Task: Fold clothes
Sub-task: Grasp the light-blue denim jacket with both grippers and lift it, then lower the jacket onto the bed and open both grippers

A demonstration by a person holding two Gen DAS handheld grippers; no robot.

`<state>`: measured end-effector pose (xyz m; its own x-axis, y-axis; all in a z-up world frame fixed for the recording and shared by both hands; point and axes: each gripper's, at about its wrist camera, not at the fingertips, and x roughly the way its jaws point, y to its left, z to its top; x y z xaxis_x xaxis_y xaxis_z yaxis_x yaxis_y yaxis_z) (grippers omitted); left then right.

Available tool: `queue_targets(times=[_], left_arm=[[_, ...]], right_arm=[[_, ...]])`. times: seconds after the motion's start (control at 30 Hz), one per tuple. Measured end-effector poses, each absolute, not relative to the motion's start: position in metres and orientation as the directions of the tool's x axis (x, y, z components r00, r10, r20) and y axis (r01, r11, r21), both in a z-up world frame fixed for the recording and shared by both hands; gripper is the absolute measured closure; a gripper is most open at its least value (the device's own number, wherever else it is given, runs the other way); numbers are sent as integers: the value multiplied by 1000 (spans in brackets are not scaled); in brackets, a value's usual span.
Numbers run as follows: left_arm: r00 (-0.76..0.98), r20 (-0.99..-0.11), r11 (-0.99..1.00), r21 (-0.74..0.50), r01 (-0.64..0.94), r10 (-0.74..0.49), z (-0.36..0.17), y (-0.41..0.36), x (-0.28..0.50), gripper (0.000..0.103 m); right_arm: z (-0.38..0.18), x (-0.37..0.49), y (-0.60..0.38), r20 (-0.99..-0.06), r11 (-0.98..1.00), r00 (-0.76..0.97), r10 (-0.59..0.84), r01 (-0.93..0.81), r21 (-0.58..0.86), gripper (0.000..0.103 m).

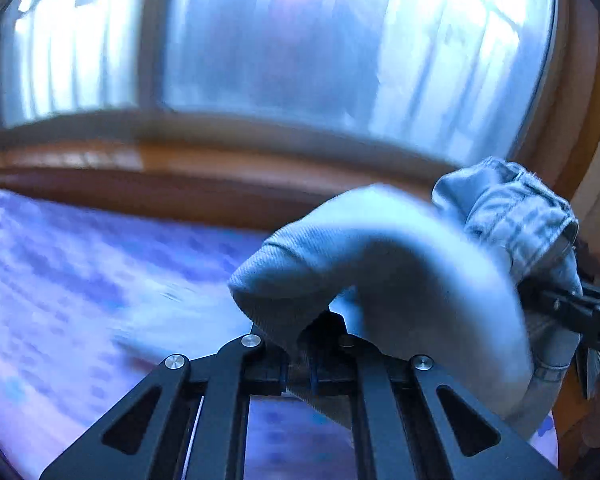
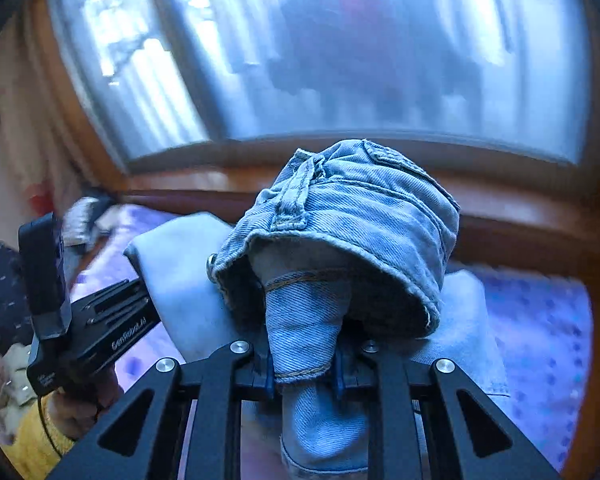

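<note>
A pair of light blue jeans (image 2: 352,220) hangs in the air between both grippers, above a bed with a purple patterned sheet (image 1: 80,280). My left gripper (image 1: 300,364) is shut on a fold of the jeans (image 1: 380,248), which drape up and to the right over it. My right gripper (image 2: 304,372) is shut on a hemmed edge of the jeans, with the waistband and belt loop bunched over its fingers. The right gripper's body shows at the right edge of the left wrist view (image 1: 580,312). The left gripper's body shows at the left of the right wrist view (image 2: 112,320).
A brown wooden headboard or sill (image 1: 180,184) runs behind the bed, with a large curtained window (image 2: 340,60) above it. The sheet (image 2: 540,340) spreads below. Clothes and dark items (image 2: 84,216) lie at the left. A hand in a yellow sleeve (image 2: 52,440) holds the left gripper.
</note>
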<state>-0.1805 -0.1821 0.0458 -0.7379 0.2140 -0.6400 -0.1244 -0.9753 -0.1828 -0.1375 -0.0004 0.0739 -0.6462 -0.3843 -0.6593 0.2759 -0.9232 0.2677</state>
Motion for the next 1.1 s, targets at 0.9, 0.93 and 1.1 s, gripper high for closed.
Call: queue_targets(times=[0.9,0.93,1.1], left_arm=[[-595,-803,-952,-184,243,3,-28,-573,-179,91],[-588,-808,-953,-191,237,16,-30,-570,-170,90],[-627,-775,-972,-200,126,78,-1,-545,-122,78]], right_arm=[[-30,-272,-242,-855,-912,-316,-411,143,385,59],[-24,-265,-233,-856,-911,-311,-412,137,388,57],[23,-238,-230,-864,-940,-389,-320,243,239,41]])
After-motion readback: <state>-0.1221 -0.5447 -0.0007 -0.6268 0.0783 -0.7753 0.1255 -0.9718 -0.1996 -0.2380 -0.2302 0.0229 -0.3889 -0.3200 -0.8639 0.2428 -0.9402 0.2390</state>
